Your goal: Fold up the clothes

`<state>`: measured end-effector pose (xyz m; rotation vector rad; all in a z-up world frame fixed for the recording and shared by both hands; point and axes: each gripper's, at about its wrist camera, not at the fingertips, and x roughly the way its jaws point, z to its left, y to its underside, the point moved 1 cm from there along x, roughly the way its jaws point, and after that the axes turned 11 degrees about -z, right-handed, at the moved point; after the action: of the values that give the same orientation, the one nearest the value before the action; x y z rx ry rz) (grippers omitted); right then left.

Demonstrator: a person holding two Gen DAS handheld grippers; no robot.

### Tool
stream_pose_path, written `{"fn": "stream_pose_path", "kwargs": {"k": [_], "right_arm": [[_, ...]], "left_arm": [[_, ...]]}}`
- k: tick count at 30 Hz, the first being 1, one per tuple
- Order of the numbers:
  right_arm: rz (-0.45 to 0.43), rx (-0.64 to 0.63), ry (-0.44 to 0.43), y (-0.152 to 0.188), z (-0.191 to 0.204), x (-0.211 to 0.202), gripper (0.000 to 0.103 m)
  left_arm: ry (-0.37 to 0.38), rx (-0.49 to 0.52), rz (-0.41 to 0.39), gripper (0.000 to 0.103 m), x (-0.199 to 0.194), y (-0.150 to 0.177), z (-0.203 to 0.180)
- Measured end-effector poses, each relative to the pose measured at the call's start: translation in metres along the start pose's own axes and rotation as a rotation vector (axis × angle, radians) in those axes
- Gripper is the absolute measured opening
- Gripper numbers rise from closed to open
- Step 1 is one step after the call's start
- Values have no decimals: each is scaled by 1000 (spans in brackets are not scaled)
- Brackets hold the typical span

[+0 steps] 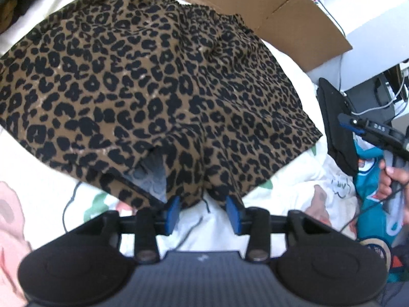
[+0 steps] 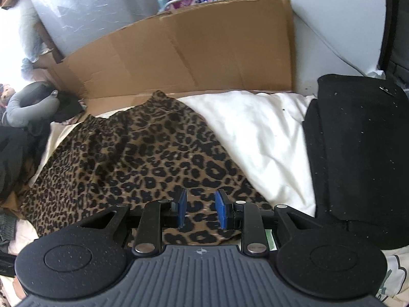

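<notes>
Left gripper (image 1: 204,211): blue fingers (image 1: 173,211) parted, nothing clamped; the hem of the leopard-print shorts (image 1: 158,81) lies just beyond their tips. Right gripper (image 2: 201,208): fingers (image 2: 222,211) apart, hovering over the same cloth without pinching it. The shorts lie spread flat on the white bedding (image 2: 260,138), waistband toward the cardboard box (image 2: 184,51). Judged step: garment laid out and released; the next move calls for regrasping an edge for the first fold.

White bedding (image 2: 260,138), cardboard box (image 2: 194,51) behind, pale wall (image 2: 332,20).
</notes>
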<state>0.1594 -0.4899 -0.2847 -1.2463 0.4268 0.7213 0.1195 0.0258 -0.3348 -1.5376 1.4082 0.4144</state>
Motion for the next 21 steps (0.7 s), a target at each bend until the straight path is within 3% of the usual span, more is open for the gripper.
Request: {"fn": "stream_pose_path", "kwargs": {"k": [4,10,16,17,18,19,21], "right_arm": [[19,-32,-16,-2,13,-5,26],[78,-79,-52,-7,31,-11,26],[194,-193,-110,-19,64,-12,26],[216,-211,-121,-21,71,-11,26],[237,-231,-130,-22,78,-11,26],[257,-261,-139,-22,87,-9,26],[297,-323,-160,-19,106,-4,26]], "left_arm": [[-34,10,-10,43,5,3,4],[-20,4,-15,48,3,13,15],[34,-24,-77,48,13,16,18],[45,-35,-84,40,15,16,17],[60,-55,-84,18,17,17,18],[80,-77,-79,6,20,18,19],[94,-86,-82,5,20,20,20]]}}
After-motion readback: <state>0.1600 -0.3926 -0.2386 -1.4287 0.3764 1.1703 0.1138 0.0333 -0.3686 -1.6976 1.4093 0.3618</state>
